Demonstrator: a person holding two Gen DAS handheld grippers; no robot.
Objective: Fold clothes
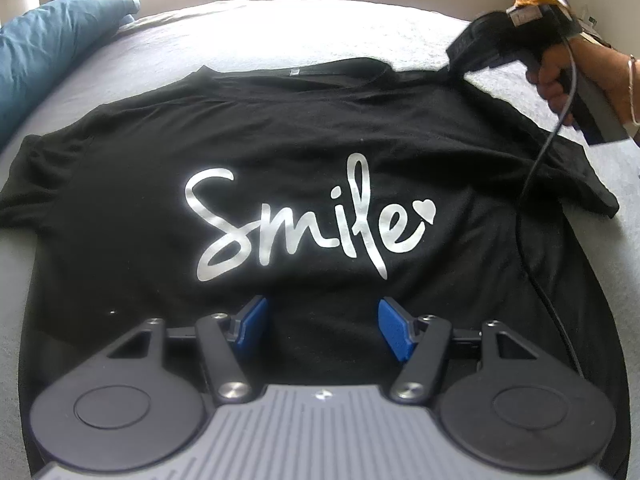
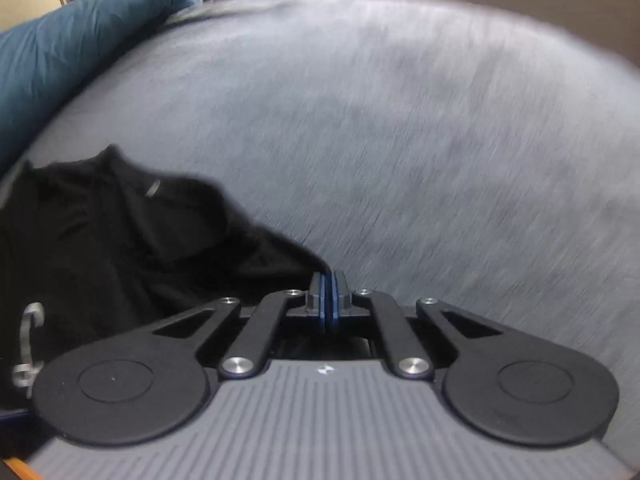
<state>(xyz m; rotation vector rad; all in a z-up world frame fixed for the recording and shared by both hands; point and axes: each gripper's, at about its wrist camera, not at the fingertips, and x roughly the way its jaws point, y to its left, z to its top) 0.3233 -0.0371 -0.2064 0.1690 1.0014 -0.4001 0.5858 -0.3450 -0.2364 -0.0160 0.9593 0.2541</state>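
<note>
The left tongs (image 1: 321, 330) hang spread wide over the lower part of a black t-shirt (image 1: 280, 152), nothing between their blue pads (image 1: 252, 320). The shirt lies flat, print up, silver "Smile" lettering (image 1: 296, 220) across the chest, on a grey bed (image 1: 360, 36). Further back at the shoulder, the right tongs (image 2: 329, 294) are pressed together, pinching the shirt's edge. A blue pillow (image 1: 48, 44) sits at the bed's far left.
</note>
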